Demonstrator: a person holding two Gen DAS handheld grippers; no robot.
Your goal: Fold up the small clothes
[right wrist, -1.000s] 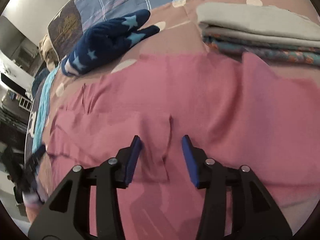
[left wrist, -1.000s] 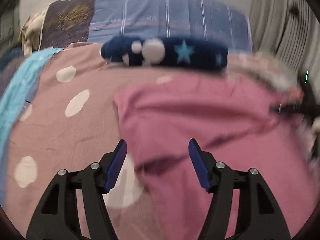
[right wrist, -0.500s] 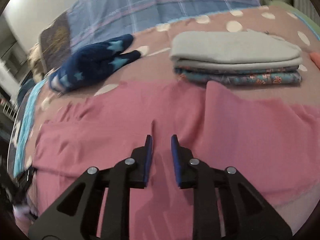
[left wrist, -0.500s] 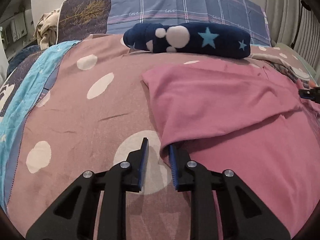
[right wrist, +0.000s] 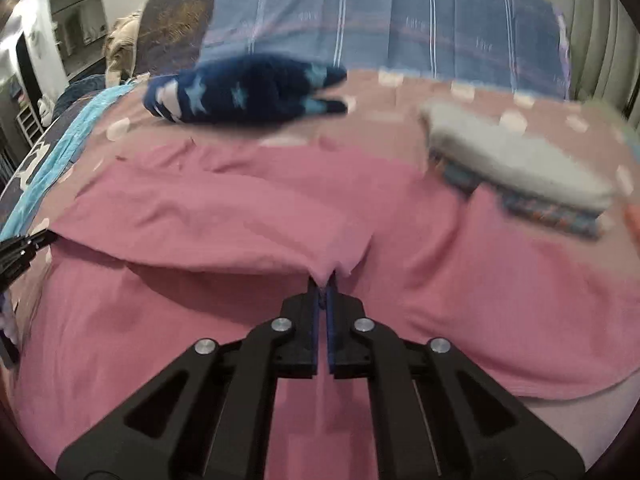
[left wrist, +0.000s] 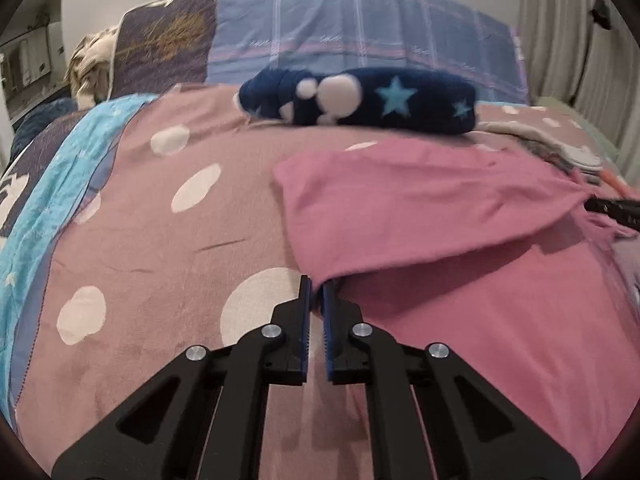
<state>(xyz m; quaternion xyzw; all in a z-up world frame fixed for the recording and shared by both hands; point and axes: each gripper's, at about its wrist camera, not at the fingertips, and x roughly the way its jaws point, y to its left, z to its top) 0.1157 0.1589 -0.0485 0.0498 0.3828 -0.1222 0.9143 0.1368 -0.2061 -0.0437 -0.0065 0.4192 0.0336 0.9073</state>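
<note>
1. Pink garment (left wrist: 440,208) lies spread across the dotted bedspread (left wrist: 132,240), its long axis running side to side between the two grippers; its near edge is lifted and slung between them;
2. left gripper (left wrist: 314,286) is clamped on the garment's near-left corner, right gripper (right wrist: 323,278) pinched tight on the same hem farther right; neither hand is nearer, both already grip;
3. beyond the raised hem the rest of the garment lies flat, giving open room to carry the fold away, I judge;
4. past its far edge sits the navy star-print item (right wrist: 244,92); at its far-right corner the folded stack (right wrist: 520,168) touches or crowds it; keep the fold short of both.
</note>
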